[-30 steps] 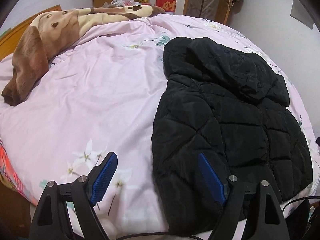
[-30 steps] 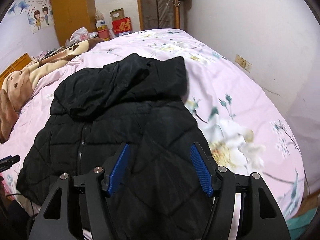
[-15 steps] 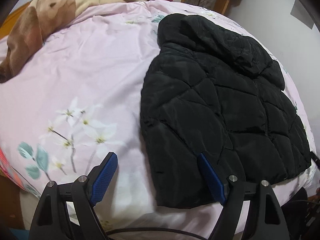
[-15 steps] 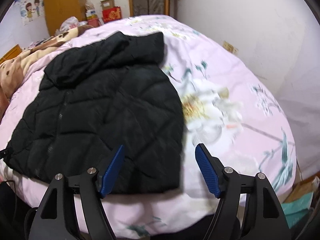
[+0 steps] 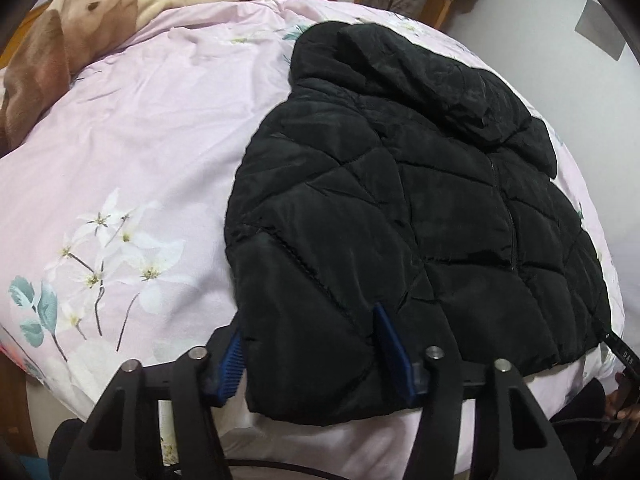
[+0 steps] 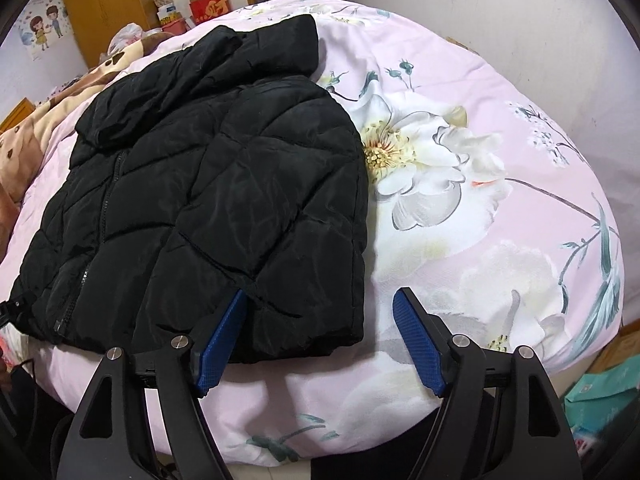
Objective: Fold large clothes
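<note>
Left wrist view: my left gripper (image 5: 310,350) straddles the near hem corner of the one black puffer jacket (image 5: 400,208), which lies front up on the pink floral duvet (image 5: 120,152); jaws spread, not yet biting. I should pinch deep through the padding.

Right wrist view: my right gripper (image 6: 320,344) is released too, straddling the jacket's (image 6: 208,200) other hem corner. Two grippers, one jacket.

Black quilted hooded jacket (image 5: 408,216) lies flat, front up, zipped; hood at far end; hem at near edge.
</note>
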### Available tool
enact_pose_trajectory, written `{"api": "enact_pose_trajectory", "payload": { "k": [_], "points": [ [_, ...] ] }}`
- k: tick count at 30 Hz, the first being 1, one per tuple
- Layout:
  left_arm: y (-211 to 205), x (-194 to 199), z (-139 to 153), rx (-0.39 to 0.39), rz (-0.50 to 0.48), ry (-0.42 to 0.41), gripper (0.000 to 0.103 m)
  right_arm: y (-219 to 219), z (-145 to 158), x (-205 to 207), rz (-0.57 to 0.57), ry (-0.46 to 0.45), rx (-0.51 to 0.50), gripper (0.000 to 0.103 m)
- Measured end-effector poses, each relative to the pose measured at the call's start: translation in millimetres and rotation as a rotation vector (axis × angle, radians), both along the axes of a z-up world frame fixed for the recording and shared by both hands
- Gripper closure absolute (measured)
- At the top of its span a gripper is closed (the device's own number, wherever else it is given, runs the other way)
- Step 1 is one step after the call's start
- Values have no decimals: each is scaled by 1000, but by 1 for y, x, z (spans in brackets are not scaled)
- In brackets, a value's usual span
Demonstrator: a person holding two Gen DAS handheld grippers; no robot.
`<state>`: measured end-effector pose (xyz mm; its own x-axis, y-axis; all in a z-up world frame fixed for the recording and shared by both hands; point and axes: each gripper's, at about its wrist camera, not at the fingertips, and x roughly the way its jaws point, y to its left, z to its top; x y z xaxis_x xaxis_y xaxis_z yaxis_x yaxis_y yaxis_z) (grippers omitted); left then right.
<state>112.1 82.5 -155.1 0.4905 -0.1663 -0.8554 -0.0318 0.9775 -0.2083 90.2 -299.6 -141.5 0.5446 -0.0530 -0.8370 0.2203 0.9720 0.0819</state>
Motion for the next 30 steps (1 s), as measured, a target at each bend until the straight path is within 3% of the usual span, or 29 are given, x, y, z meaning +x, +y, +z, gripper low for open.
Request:
{"api": "enact_pose_trajectory", "payload": {
  "k": [1,3,5,9,11,30],
  "points": [
    [1,0,1,3,4,-2,55,1,0,0,2,-2,5,29],
    [2,-2,3,6,5,-10,60,4,-1,3,25,-7,21,49],
    [2,-4,8,2,6,-25,65,10,-1,4,42,3,-2,54],
    [-5,-10,23,39,-6,-68,74,14,7,1,72,-28,-2,76],
    [-7,-14,30,41,-16,-89,75,12,13,-1,78,-41,10,83],
    [8,-63,88,-17,-72,-192,77,17,86,-45,145,-163,18,88]
  ]
}}
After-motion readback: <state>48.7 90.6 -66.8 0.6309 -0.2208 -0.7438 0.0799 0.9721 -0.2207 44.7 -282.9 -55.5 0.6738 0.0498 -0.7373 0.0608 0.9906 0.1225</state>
